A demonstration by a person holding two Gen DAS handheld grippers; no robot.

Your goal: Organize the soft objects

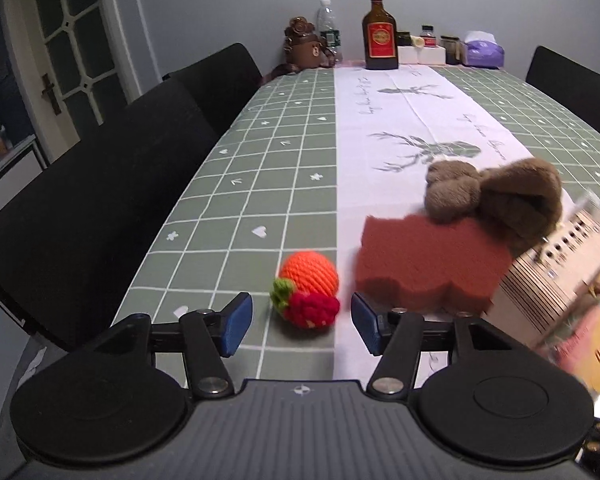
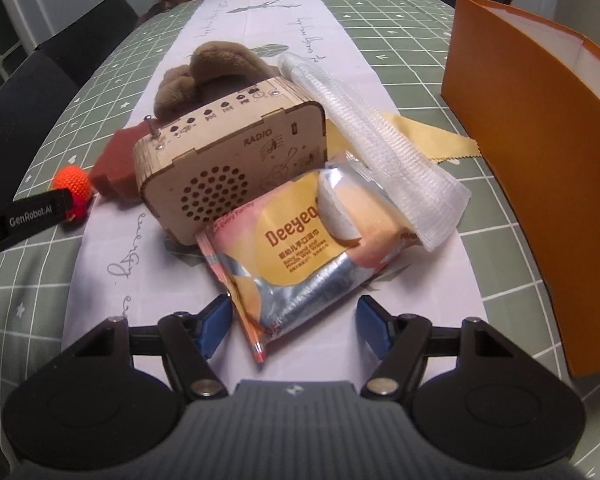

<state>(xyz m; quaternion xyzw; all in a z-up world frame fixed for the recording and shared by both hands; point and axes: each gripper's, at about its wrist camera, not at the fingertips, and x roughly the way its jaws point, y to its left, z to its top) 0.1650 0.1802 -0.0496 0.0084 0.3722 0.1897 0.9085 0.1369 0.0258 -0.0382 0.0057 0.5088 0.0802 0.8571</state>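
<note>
Nearest us, our left gripper [image 1: 302, 322] stands released, its blue pads either side of the crocheted strawberry [image 1: 308, 308] without touching it; the orange knitted ball [image 1: 310, 272] sits just behind. Our right gripper [image 2: 294, 328] is likewise spread, the corner of the wet-wipes pack [image 2: 300, 252] between its pads, seemingly untouched. Beyond lie the red sponge [image 1: 428, 264], the wooden radio [image 2: 228, 164], a roll of bubble wrap [image 2: 364, 128] and the brown plush toy [image 1: 496, 196]. The orange box [image 2: 540, 180] stands to the right.
</note>
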